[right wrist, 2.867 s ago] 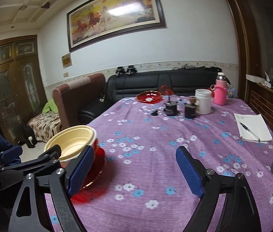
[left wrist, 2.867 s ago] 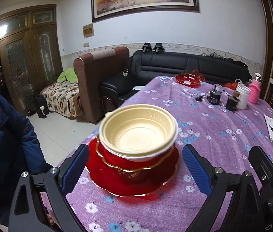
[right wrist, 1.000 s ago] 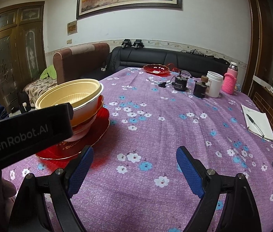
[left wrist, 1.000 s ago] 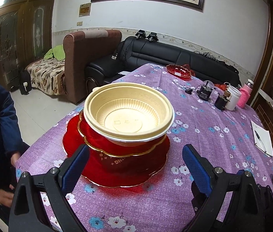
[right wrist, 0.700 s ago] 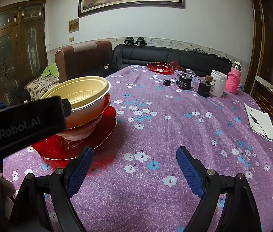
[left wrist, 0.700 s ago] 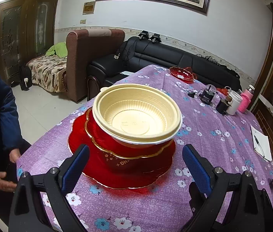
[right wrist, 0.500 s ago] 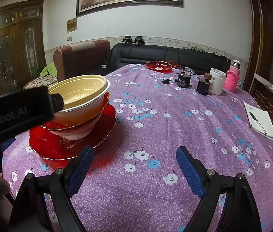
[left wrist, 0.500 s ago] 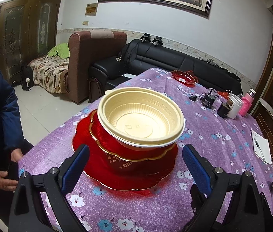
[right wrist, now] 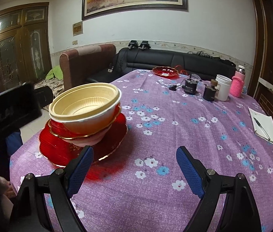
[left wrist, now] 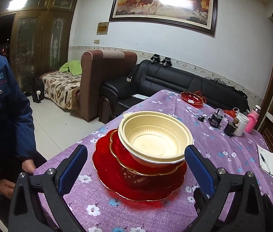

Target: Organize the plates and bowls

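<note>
A cream plastic bowl (left wrist: pixel 153 137) sits on top of a stack: a red gold-rimmed bowl (left wrist: pixel 124 154) under it, and a large red plate (left wrist: pixel 115 176) at the bottom, near the table's left corner. The stack also shows in the right wrist view, with the cream bowl (right wrist: pixel 86 106) and red plate (right wrist: pixel 59 148). My left gripper (left wrist: pixel 135 166) is open and empty, its fingers on either side of the stack, just in front of it. My right gripper (right wrist: pixel 134 166) is open and empty over the purple cloth, right of the stack. A small red dish (left wrist: pixel 192 99) lies at the far end.
The table has a purple flowered cloth (right wrist: pixel 175 135). At the far right stand a white cup (right wrist: pixel 222 89), a pink bottle (right wrist: pixel 239 86) and dark small devices (right wrist: pixel 190 86). A notepad with a pen (right wrist: pixel 264 124) lies at the right edge. A person in a blue jacket (left wrist: pixel 3 119) stands left.
Both grippers have pulled back slightly and tilted up; the stack now sits lower and farther in both views. The stack itself has not moved. Both grippers stay open.
</note>
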